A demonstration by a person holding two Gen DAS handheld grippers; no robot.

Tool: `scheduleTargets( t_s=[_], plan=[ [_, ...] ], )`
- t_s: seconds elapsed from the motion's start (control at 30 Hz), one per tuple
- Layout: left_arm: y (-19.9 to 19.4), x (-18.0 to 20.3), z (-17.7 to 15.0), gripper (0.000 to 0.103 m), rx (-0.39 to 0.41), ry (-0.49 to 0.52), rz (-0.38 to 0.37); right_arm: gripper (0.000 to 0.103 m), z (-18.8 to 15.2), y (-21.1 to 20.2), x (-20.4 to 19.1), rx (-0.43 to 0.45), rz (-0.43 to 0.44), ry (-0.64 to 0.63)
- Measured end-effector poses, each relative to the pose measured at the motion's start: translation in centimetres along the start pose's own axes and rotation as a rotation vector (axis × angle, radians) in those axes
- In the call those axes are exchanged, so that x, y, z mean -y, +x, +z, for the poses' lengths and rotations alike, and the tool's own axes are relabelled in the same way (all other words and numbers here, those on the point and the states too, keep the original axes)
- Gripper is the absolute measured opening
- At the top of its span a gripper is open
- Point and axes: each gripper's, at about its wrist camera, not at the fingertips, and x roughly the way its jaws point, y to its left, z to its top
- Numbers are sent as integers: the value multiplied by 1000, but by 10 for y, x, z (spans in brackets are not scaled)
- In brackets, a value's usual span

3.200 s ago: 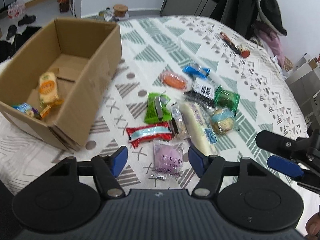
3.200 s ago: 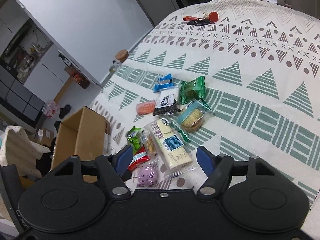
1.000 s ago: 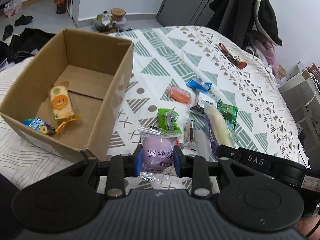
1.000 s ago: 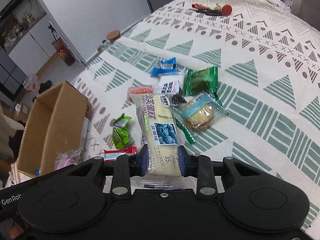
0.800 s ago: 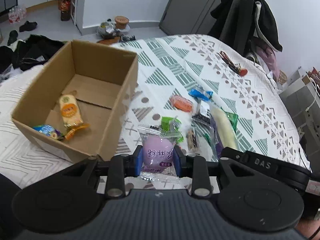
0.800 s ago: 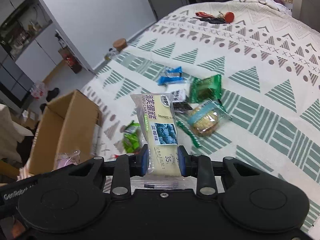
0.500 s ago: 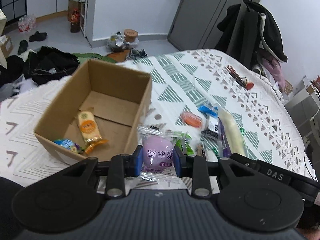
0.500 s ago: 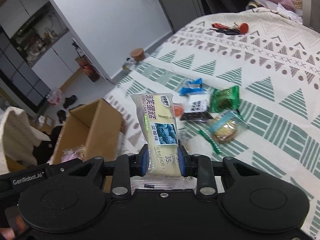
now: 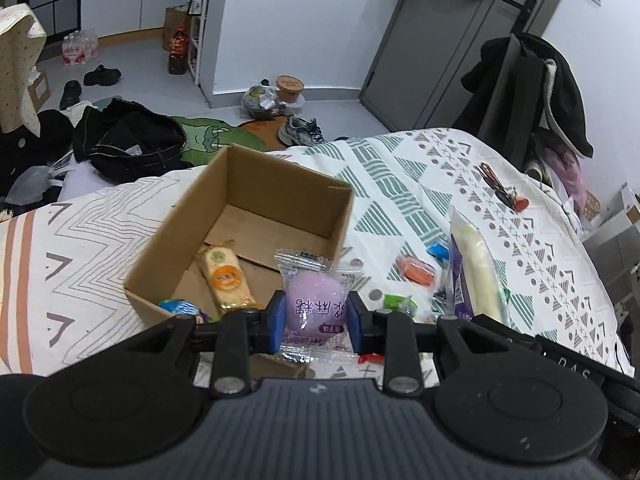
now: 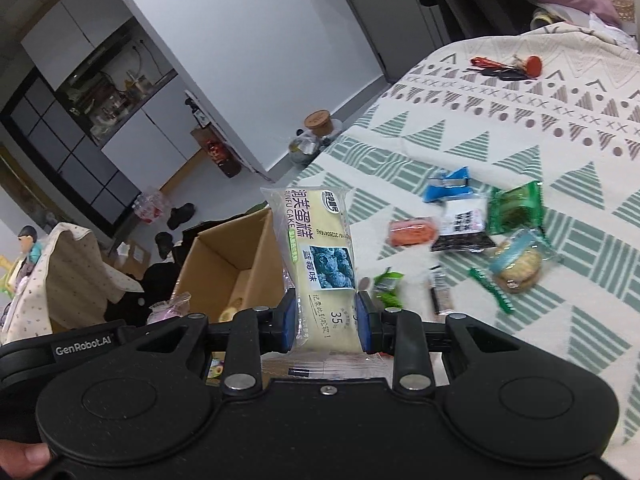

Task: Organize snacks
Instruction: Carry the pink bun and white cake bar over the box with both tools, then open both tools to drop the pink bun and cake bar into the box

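My left gripper (image 9: 316,326) is shut on a purple mochi packet (image 9: 315,307), held in the air just in front of the open cardboard box (image 9: 188,240). Inside the box lie an orange-labelled biscuit pack (image 9: 225,280) and a small blue packet (image 9: 178,306). My right gripper (image 10: 326,326) is shut on a long blueberry cake pack (image 10: 316,258), held upright to the right of the box (image 10: 218,258). That cake pack (image 9: 474,268) also shows in the left wrist view. Several snacks remain on the patterned cloth: a blue packet (image 10: 448,184), an orange one (image 10: 412,232), a green one (image 10: 514,208).
A round biscuit pack (image 10: 518,266), a black-and-white packet (image 10: 464,226) and a small green wrapper (image 10: 388,284) lie on the cloth. Keys with a red tag (image 10: 508,68) sit at the far end. Clothes and shoes (image 9: 132,144) cover the floor beyond the box.
Both grippers closed on their packs, lifted them off the cloth and carried them up and left toward the box. The view has risen, and the box now lies directly ahead of the left gripper.
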Motion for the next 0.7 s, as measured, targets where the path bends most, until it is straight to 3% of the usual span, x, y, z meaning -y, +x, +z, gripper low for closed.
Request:
scheduleTargets(
  t_s=[0.4, 0.7],
  plan=[
    [12, -44, 11, 30, -3, -81, 23, 29, -4, 21, -42, -10, 49, -41],
    [30, -70, 19, 30, -46, -116, 8, 29, -12, 43, -57, -47, 37, -52]
  ],
)
